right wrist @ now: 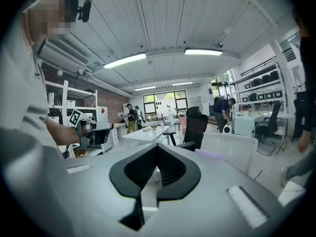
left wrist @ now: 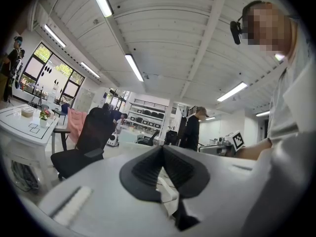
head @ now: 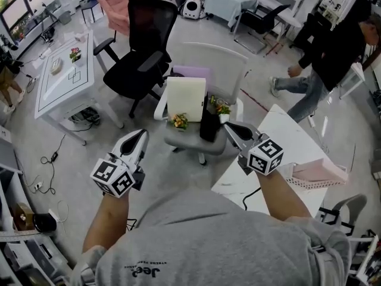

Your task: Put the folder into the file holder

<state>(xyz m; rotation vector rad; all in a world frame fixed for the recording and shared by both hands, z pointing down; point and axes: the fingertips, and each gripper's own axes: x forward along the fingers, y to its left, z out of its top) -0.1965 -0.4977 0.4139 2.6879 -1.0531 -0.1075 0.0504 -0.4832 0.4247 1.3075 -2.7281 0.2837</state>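
The pink folder (head: 318, 170) lies at the far right edge of the white counter (head: 280, 130), resting in or on a white mesh file holder (head: 296, 182); from here I can't tell how deep it sits. It is off to the right of the right gripper (head: 229, 127) and a little behind it, apart from it, with the person's forearm between. That gripper is held up over the counter's left corner, pointing away from the folder toward the room, and its fingers (right wrist: 143, 169) are pressed together with nothing between them. The left gripper (head: 141, 134) is further off still, out over the floor well apart from the counter, and its fingers (left wrist: 148, 169) are likewise closed tip to tip on nothing. Just ahead of both grippers stands a white chair (head: 208, 58) with a cream panel (head: 186, 99) propped upright on its seat, and a black office chair (head: 146, 46) stands behind that.
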